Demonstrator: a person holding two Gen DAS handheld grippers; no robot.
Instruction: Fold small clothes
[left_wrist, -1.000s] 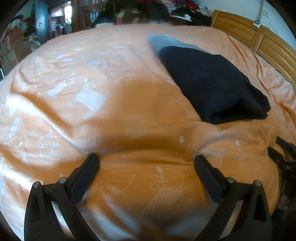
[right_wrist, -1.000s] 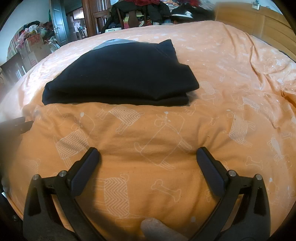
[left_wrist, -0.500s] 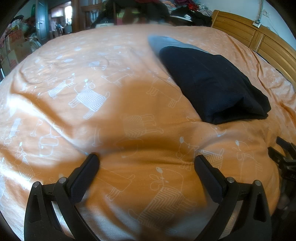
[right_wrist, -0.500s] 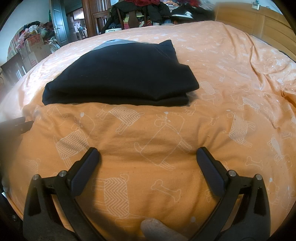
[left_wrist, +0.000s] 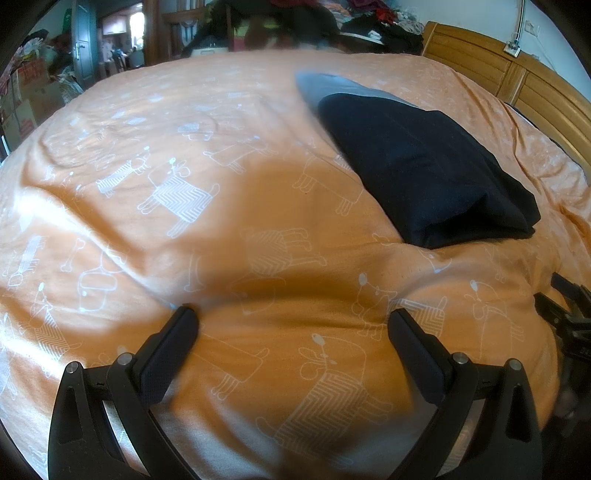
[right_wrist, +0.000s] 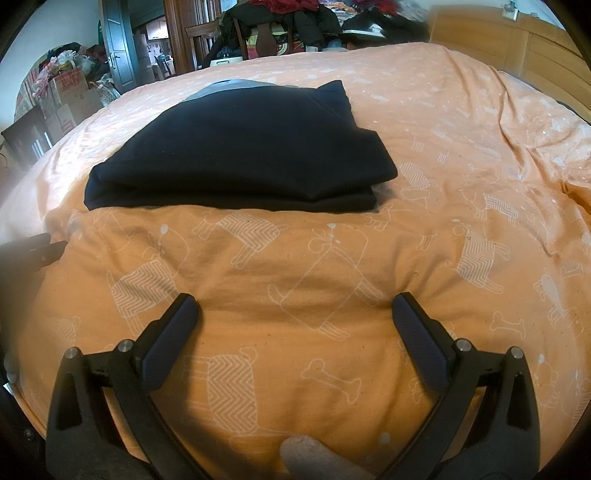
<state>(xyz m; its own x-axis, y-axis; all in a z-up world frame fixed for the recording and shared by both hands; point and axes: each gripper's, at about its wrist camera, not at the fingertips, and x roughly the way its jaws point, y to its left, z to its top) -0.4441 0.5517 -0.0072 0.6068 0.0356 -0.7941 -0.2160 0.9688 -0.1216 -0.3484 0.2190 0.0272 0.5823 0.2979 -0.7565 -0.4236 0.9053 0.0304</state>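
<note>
dark garment folded flat on duvet | both claws wide apart, empty

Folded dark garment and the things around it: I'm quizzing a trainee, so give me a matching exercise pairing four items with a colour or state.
1. folded dark garment
2. bedcover
3. left gripper
4. headboard

a. wooden
b. open and empty
c. navy, lying on the bed
d. orange with white dog print

Pairs: 1-c, 2-d, 3-b, 4-a
</note>
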